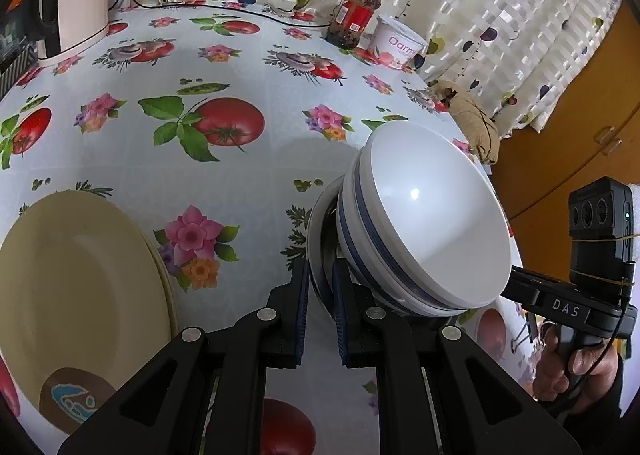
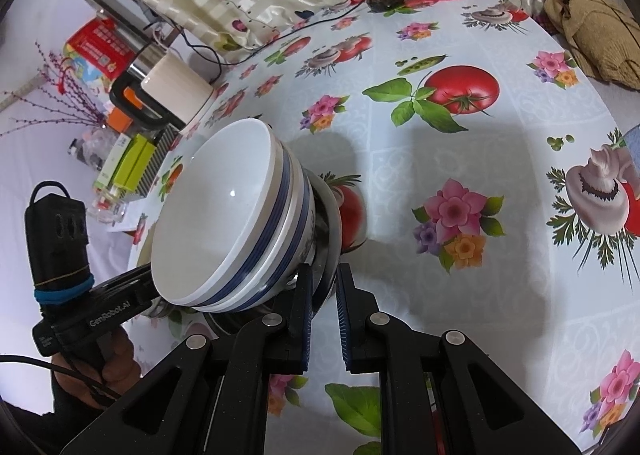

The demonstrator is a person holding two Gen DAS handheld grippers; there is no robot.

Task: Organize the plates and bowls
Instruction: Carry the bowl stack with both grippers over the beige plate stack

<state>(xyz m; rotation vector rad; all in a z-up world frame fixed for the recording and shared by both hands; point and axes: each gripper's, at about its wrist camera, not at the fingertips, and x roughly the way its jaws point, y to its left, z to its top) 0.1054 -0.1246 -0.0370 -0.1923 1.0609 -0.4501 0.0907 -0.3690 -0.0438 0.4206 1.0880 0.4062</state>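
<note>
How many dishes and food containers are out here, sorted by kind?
Bowls: 2, stacked on the small plate
Yellow plates: 2, stacked
Small plate: 1, gripped at both edges
Jar: 1
Yogurt tub: 1
Total: 7

Black angular left gripper [image 1: 320, 295] and right gripper [image 2: 324, 291]: blue ribbed pads, silver round rivets, white "DAS" and "GenRobot.AI" lettering, black cables.

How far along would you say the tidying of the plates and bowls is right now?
Done: cream plates sit stacked on the table. In hand: the left claw and right claw both pinch a plate rim carrying stacked striped bowls. Left: setting that load down, perhaps on the cream plates.
</note>
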